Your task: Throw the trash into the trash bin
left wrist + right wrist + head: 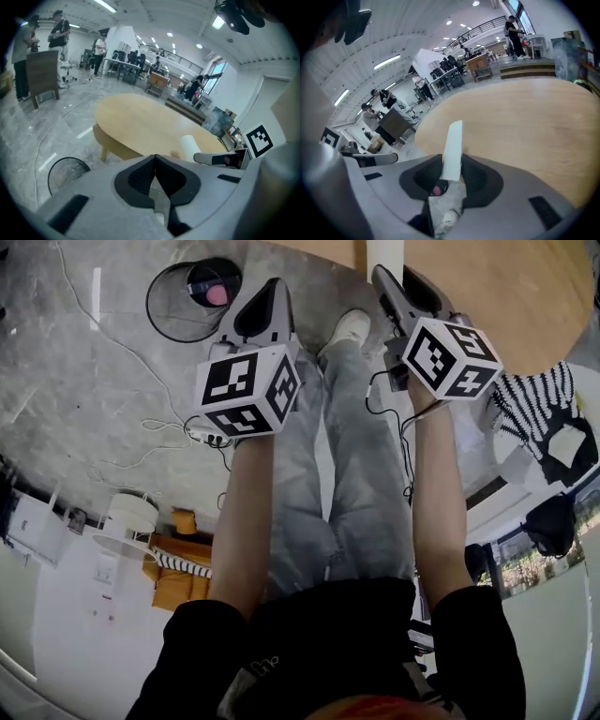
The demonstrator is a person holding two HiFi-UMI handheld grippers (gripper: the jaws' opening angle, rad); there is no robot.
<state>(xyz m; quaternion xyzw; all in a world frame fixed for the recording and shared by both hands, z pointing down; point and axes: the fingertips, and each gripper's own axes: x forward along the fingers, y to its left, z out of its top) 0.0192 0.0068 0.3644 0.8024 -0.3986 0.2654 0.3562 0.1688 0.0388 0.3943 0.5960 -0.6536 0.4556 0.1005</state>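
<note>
A white, flat piece of trash (pixel 453 149) stands up between the jaws of my right gripper (pixel 452 160), which is shut on it. In the head view the same white piece (pixel 384 253) sticks out past the right gripper (pixel 382 276) at the edge of the round wooden table (pixel 506 287). The left gripper view shows that piece (pixel 189 147) off to the right over the table. My left gripper (pixel 273 285) is shut with nothing in it, its tips meeting (pixel 154 157). The black wire-rimmed trash bin (pixel 153 296) stands on the floor just left of it, with something pink (pixel 217 294) inside. Its rim (pixel 65 161) also appears at the lower left of the left gripper view.
My legs in jeans and a white shoe (pixel 349 328) are between the grippers. Cables (pixel 112 348) and a power strip (pixel 208 436) lie on the grey floor. A striped cloth (pixel 531 397) hangs at the right. Several people and a dark chair (pixel 42 70) are far off.
</note>
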